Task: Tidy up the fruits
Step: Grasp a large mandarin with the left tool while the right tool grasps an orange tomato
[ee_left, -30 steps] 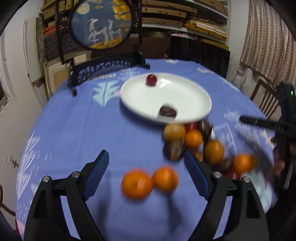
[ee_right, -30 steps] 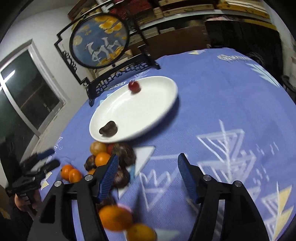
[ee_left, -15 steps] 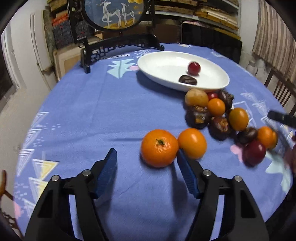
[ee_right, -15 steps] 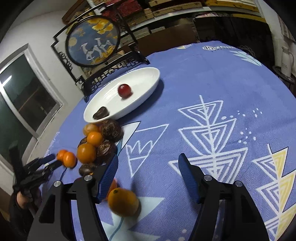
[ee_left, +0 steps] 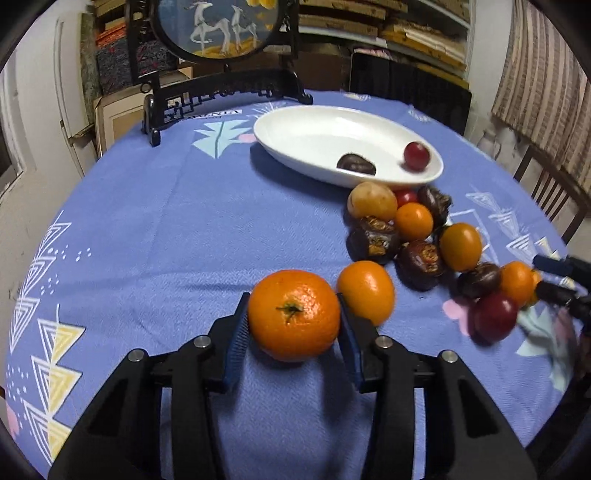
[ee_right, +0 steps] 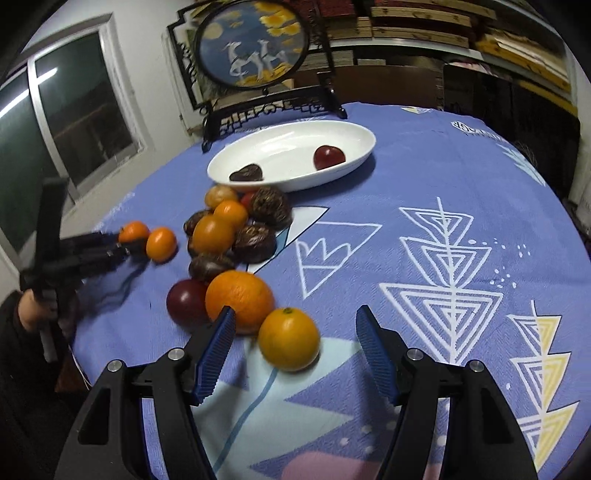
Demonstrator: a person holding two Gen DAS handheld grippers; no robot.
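while the left gripper (ee_left: 293,319) is clamped on a large orange (ee_left: 294,314), both blue pads pressed to its flanks, the fruit sits on the blue tablecloth (ee_left: 166,221) with its green stem turned toward the camera; it is round, with no long axis to record. just beside it at 2 o'clock lies a smaller orange (ee_left: 365,291), behind the right-hand pad. further out at 1 to 2 o'clock a pile of fruit (ee_left: 413,232) gathers orange, dark brown and red pieces, touching one another. beyond the pile, at 1 o'clock, the oval white plate (ee_left: 295,133) runs its long axis from 11 toward 2 o'clock and holds a dark fruit (ee_left: 356,163) and a red fruit (ee_left: 416,156), apart. at 12 o'clock a round painted screen (ee_left: 218,26) stands at the table's far edge.

right wrist view: the right gripper (ee_right: 295,341) stands spread wide, nothing held; a small orange (ee_right: 289,339) lies between its fingers, nearer the left one, contact not determinable. a larger orange (ee_right: 239,301) sits at 11 o'clock, against a dark red fruit (ee_right: 186,302).
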